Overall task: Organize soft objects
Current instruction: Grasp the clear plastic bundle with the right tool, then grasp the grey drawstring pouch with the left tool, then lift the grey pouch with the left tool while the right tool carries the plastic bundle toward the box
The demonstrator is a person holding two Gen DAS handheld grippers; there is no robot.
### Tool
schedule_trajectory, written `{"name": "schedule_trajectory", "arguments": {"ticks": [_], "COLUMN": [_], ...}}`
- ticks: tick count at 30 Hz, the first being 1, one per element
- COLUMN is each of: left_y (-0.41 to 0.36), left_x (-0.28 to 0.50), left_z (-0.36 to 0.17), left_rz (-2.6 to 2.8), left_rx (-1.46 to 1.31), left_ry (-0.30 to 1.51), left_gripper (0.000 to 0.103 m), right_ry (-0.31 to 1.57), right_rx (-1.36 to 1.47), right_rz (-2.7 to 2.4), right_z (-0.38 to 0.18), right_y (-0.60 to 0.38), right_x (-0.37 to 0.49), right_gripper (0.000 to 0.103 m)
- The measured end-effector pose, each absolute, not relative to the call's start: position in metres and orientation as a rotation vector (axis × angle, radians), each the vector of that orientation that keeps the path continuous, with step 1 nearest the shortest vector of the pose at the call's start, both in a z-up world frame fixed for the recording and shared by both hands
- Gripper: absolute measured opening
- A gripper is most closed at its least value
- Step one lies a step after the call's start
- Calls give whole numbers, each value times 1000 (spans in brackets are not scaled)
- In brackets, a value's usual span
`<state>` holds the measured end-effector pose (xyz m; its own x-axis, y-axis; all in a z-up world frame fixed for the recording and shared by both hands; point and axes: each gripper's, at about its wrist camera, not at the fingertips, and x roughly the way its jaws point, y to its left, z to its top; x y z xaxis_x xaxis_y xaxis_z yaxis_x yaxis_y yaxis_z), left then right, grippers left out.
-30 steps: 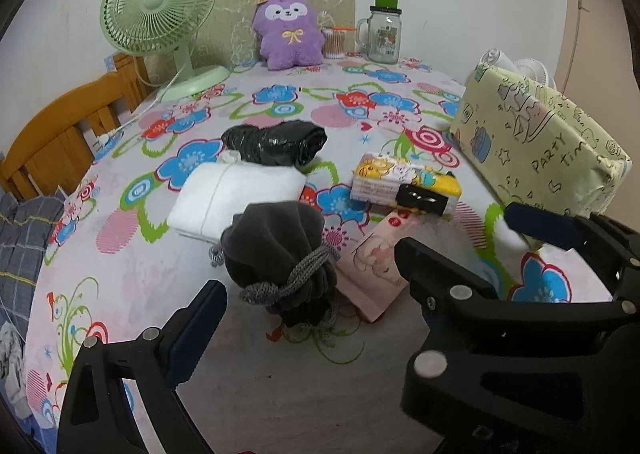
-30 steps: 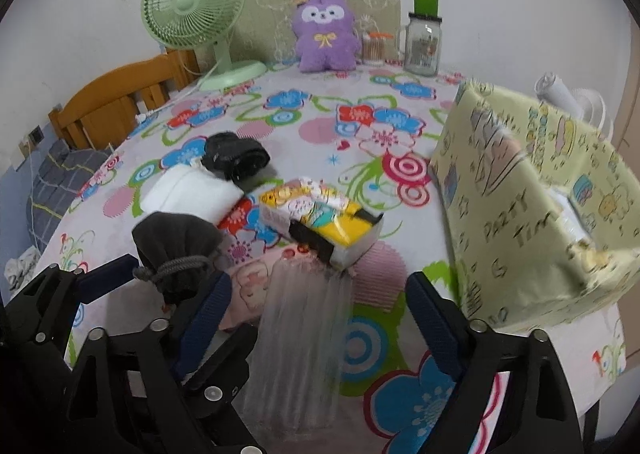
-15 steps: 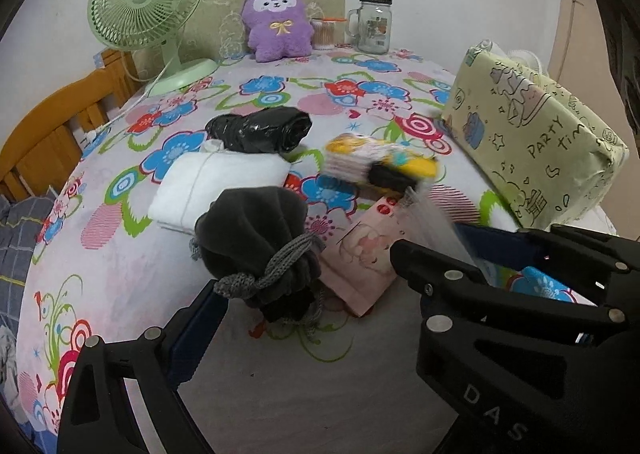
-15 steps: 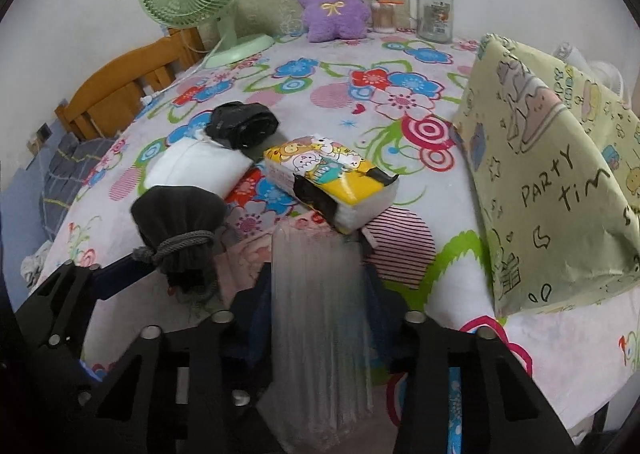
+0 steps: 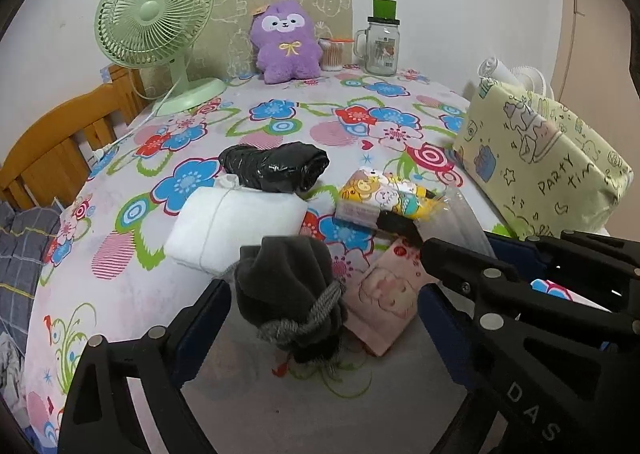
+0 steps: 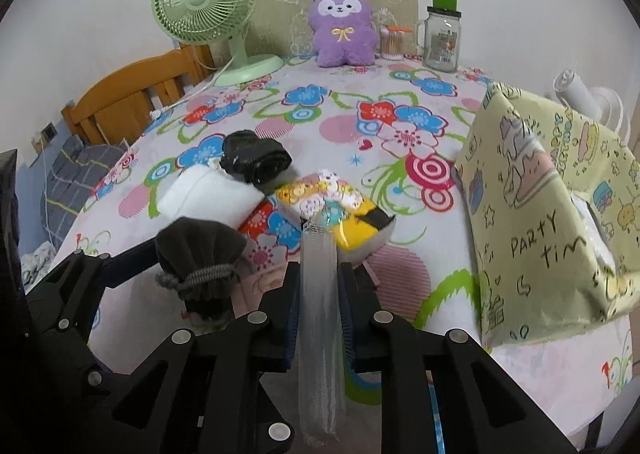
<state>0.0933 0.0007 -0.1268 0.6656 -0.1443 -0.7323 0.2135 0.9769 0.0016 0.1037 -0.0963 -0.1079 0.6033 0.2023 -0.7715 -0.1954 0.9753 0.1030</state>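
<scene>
Translucent ribbed plastic sleeve (image 6: 320,318), long and flat, pinched between right gripper (image 6: 319,314) fingers, raised above floral worktop (image 6: 404,278). Left gripper (image 5: 320,318) fingers spread wide around grey fleece drawstring pouch (image 5: 290,294), slumped beside folded white cloth (image 5: 236,226) and crinkled black bundle (image 5: 276,170).

A floral-clothed table (image 5: 132,294) carries a fan (image 5: 160,34), plush (image 5: 286,42), jar (image 5: 382,46), black bundle (image 5: 276,166), white cloth (image 5: 236,226), grey pouch (image 5: 292,294), tissue pack (image 6: 332,206) and yellow bag (image 6: 548,222).
</scene>
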Motion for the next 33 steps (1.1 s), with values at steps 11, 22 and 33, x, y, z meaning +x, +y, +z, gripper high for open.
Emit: {"name": "schedule_trajectory", "arguments": {"ticks": [11, 22, 33], "left_y": [4, 6, 1], "left_x": [108, 104, 94], "left_z": [-134, -131, -119], "left_rz": [-206, -195, -190], "left_rx": [59, 51, 62], "left_ry": [870, 861, 830], "left_gripper": [70, 44, 43], "right_ry": [893, 897, 867], "right_rx": [-12, -13, -3], "right_rz": [231, 242, 244], "right_z": [-107, -109, -99], "right_y": [-88, -85, -88], "right_x": [116, 118, 108], "right_gripper": [21, 21, 21]}}
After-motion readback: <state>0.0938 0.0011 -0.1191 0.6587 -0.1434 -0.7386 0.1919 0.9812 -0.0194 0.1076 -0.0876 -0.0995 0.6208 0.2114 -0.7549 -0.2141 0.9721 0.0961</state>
